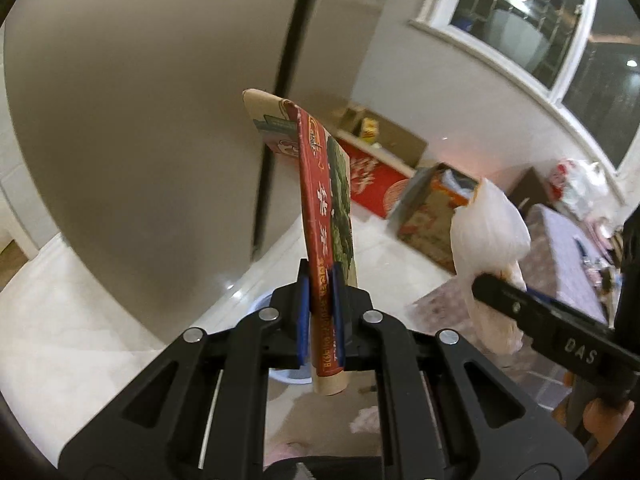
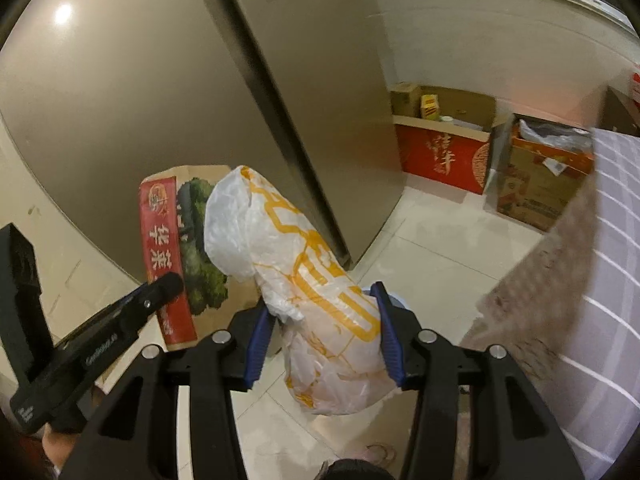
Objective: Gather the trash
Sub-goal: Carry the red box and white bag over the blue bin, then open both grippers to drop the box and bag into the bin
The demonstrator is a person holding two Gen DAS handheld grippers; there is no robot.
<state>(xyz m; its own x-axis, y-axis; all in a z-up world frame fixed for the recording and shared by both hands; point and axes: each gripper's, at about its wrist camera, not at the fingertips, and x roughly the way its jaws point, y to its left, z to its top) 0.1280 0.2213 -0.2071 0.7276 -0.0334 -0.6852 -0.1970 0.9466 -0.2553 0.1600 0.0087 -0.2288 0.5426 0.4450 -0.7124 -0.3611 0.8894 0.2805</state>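
Ahead of the right tool, the fridge blocks the left; open floor runs to boxes beyond

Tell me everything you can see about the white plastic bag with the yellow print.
The white plastic bag is thin, crinkled film with bold yellow printing on one face. It looks stuffed into a long, bulging bundle, tilted with its rounded top leaning up and left. It hangs above the pale tiled floor, gripped around its middle between the right gripper's blue-padded fingers. Its top overlaps the flattened cardboard packaging behind it in this view; whether they touch I cannot tell. The left wrist view shows it at right.
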